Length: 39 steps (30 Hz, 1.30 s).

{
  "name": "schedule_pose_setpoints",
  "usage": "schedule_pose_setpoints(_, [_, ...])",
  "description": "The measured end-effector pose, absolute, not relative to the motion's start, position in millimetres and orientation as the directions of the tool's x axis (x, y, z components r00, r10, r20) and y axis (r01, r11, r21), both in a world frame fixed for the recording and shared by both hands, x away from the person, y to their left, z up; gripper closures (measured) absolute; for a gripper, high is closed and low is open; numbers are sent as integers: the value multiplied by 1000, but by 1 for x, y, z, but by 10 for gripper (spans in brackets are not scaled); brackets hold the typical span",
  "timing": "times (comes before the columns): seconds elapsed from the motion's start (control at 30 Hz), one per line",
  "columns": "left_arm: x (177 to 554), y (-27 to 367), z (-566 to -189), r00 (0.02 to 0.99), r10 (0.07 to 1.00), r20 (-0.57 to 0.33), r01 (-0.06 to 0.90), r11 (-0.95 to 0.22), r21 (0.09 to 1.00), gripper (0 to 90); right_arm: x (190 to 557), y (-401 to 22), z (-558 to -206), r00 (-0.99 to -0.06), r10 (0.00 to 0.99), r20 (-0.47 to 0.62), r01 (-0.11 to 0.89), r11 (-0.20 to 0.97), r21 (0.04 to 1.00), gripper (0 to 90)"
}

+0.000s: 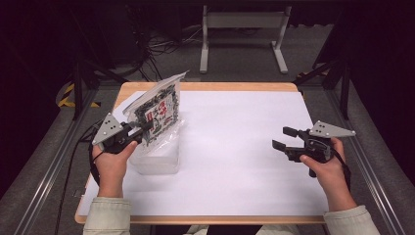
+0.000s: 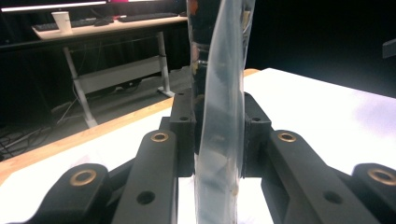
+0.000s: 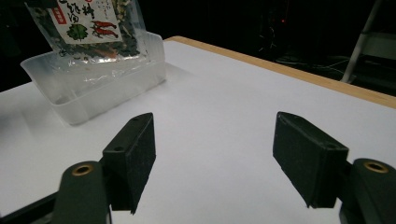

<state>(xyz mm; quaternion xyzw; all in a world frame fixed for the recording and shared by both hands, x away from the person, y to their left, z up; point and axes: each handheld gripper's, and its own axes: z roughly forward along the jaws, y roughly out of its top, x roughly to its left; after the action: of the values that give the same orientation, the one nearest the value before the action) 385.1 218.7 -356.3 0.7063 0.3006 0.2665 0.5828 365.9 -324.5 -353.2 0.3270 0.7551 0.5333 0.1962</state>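
Observation:
A clear plastic packet [image 1: 159,105] with a printed label and dark dried contents stands upright, its lower end inside a clear plastic tub [image 1: 157,159] on the left of the white table [image 1: 244,147]. My left gripper [image 1: 146,127] is shut on the packet's edge; in the left gripper view the film [image 2: 219,116] runs up between the pressed pads. The right gripper view shows the packet [image 3: 88,28] dipping into the tub [image 3: 93,88]. My right gripper [image 1: 285,138] hangs open over the right side of the table, nothing between its fingers [image 3: 133,158].
The white sheet covers a wooden tabletop [image 1: 205,86] with edges all round. A white desk frame [image 1: 242,34] and cables stand on the floor behind. Metal rails [image 1: 54,161] run along both sides of the table.

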Motion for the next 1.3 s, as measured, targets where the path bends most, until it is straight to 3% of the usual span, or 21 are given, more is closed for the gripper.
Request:
schedule_pose_setpoints(1.03, [389,232,-381,664,747,-39,212,-138,967,731,367,-326,-356,-708,704,60,292,214,932,290])
schedule_pose_setpoints(1.3, [393,237,-388,654,749,-103,274,-108,956,731,368,-325,-357,-706,705,63,297,214,931,287])
